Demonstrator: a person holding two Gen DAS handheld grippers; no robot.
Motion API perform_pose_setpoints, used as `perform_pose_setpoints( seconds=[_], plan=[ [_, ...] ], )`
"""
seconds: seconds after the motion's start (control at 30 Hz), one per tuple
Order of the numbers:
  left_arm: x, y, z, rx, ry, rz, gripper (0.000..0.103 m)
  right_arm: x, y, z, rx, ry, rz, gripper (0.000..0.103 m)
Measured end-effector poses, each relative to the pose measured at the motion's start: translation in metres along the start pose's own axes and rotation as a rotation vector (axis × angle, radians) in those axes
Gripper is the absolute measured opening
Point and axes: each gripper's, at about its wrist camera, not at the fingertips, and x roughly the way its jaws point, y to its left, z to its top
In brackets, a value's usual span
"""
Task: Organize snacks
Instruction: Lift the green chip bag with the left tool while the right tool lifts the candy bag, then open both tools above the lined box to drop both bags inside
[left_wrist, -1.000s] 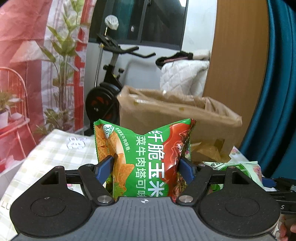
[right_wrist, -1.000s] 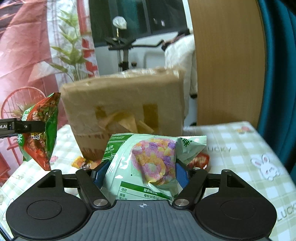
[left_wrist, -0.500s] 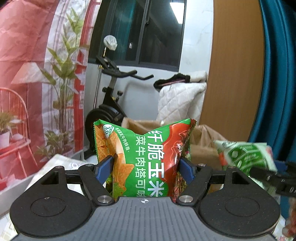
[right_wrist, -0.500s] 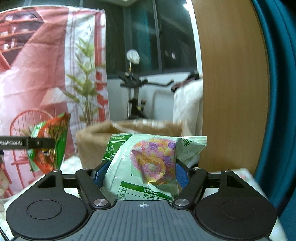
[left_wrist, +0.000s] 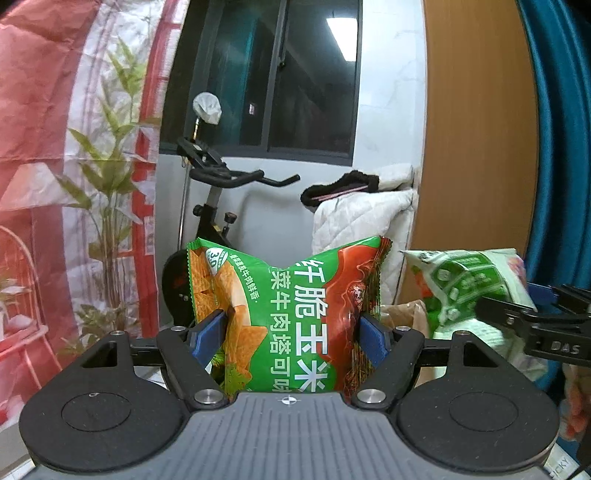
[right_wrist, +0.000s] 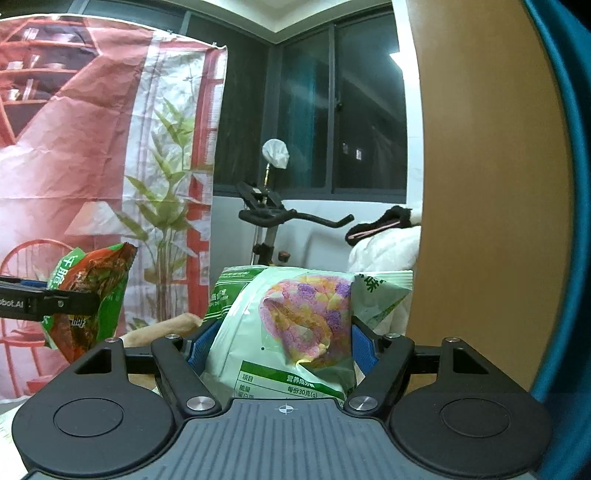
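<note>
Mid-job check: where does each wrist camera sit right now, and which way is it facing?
Left wrist: behind the left gripper, facing the window; jaws clamp the green corn-chip bag; right gripper at right edge.
Right wrist: behind the right gripper, facing the same way; jaws clamp the pale green snack bag; left gripper at left edge.
Shared: exercise bike, both bags, cardboard box.
</note>
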Motion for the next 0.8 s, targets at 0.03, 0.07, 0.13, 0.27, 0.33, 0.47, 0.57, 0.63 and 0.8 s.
perform_pose_setpoints(
  seconds=[0.03,0.07,0.13,0.27,0.33,0.47,0.57,0.63,0.8],
  plan=[
    [0.008,0.0,0.003,-0.001,0.007,0.0,0.078,0.012,-0.001,0.0,-0.005,0.003,-0.003,0.069],
    [0.016,0.0,0.005,0.0,0.012,0.0,0.078,0.023,-0.002,0.001,-0.01,0.009,-0.005,0.069],
    [0.031,0.0,0.008,0.007,0.025,0.006,0.078,0.045,-0.003,-0.001,-0.02,0.028,-0.018,0.069],
    [0.058,-0.004,0.014,0.032,0.05,0.019,0.078,0.078,-0.008,-0.008,-0.019,0.073,-0.027,0.069],
    [0.068,-0.006,0.015,0.044,0.061,0.025,0.078,0.089,-0.009,-0.012,-0.017,0.089,-0.024,0.069],
    [0.084,-0.009,0.012,0.066,0.092,0.033,0.078,0.103,-0.01,-0.018,-0.007,0.124,-0.021,0.069],
    [0.093,-0.008,0.012,0.066,0.116,0.029,0.078,0.11,-0.011,-0.021,0.006,0.155,-0.01,0.069],
    [0.097,-0.007,0.011,0.058,0.136,0.017,0.081,0.112,-0.011,-0.023,0.01,0.163,-0.023,0.069],
    [0.1,0.0,0.01,0.023,0.17,-0.006,0.082,0.107,-0.012,-0.025,0.02,0.177,-0.017,0.079]
  ],
)
